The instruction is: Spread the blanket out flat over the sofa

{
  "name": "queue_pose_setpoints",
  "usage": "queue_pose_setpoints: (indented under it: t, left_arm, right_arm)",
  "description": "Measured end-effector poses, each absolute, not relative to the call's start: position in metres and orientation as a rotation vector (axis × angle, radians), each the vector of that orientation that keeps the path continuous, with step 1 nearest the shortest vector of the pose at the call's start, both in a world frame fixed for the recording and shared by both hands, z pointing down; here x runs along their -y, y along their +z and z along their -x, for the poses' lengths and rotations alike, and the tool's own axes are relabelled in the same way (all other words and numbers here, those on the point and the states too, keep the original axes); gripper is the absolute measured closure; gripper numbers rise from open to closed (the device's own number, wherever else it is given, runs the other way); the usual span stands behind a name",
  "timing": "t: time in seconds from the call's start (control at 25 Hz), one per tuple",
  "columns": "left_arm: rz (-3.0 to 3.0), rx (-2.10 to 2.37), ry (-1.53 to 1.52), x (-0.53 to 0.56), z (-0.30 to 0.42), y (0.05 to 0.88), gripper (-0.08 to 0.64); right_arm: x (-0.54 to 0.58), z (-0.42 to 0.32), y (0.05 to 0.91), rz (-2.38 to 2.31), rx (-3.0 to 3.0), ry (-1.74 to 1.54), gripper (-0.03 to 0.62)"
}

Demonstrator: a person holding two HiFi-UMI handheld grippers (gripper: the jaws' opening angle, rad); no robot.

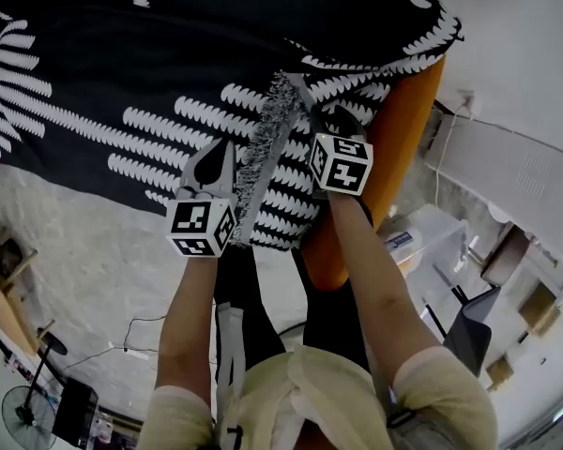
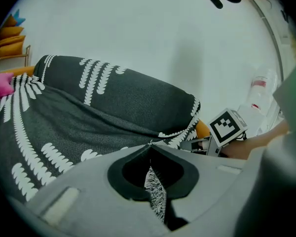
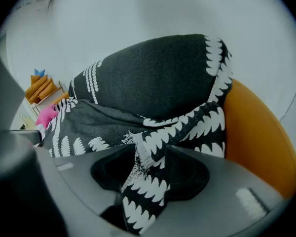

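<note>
Head view: the blanket, black w/ rows of white leaf shapes, is draped over the orange sofa and covers most of it. Only the sofa's right end shows bare. Its fringed edge is raised between your two tools, near that bare end.

Left gripper: jaws pressed together on the fringe. The left gripper view shows a thin strip of cloth nipped at the tips, so that's a firm pinch.

Right gripper: jaws stand roughly half apart w/ a patterned fold hanging loose through the gap. The pads don't look to be pressing, so I'd not count that as a hold.

Handling, my read:
- It's a soft, limp knit, light-ish, no stiffness. It'll sag and bunch wherever unsupported and follow whichever point you pull.
- It's not fragile, but the fringe is thin and could slip or snag. Bite a bit further in, on the hem proper, w/ a double layer between the pads.
- Take hold at two points well apart along the same edge, approx. one per corner, so the tension keeps that edge straight.
- Cloth on upholstery prob. drags rather than slides, so lift, then lay.

Folds show across the seat part, so the spreading isn't done yet.
</note>
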State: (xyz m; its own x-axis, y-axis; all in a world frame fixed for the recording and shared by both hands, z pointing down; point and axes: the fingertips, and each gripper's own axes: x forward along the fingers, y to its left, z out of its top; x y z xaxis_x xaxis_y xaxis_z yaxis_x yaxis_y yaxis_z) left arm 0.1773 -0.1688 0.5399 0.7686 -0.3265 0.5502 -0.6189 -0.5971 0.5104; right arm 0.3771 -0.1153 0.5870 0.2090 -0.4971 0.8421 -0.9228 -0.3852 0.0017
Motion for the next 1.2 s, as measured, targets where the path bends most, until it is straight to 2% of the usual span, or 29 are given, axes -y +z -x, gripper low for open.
queue_pose_setpoints:
  t: [0.2, 0.56, 1.2]
  left_arm:
    - [-2.227, 0.71, 0.519, 0.168, -0.166, 0.54, 0.559]
    - [-2.203, 0.652, 0.557, 0.146, -0.189, 0.58, 0.559]
    - [-2.193, 0.676, 0.549, 0.17, -0.186, 0.588, 0.559]
  right_arm:
    - [0.118, -0.373, 0.604, -2.001, 1.27, 1.193, 0.401]
    - [0.112, -0.392, 0.658, -2.002, 1.314, 1.333, 0.383]
    - [0.195, -0.39, 0.622, -1.938, 1.681, 1.097, 0.383]
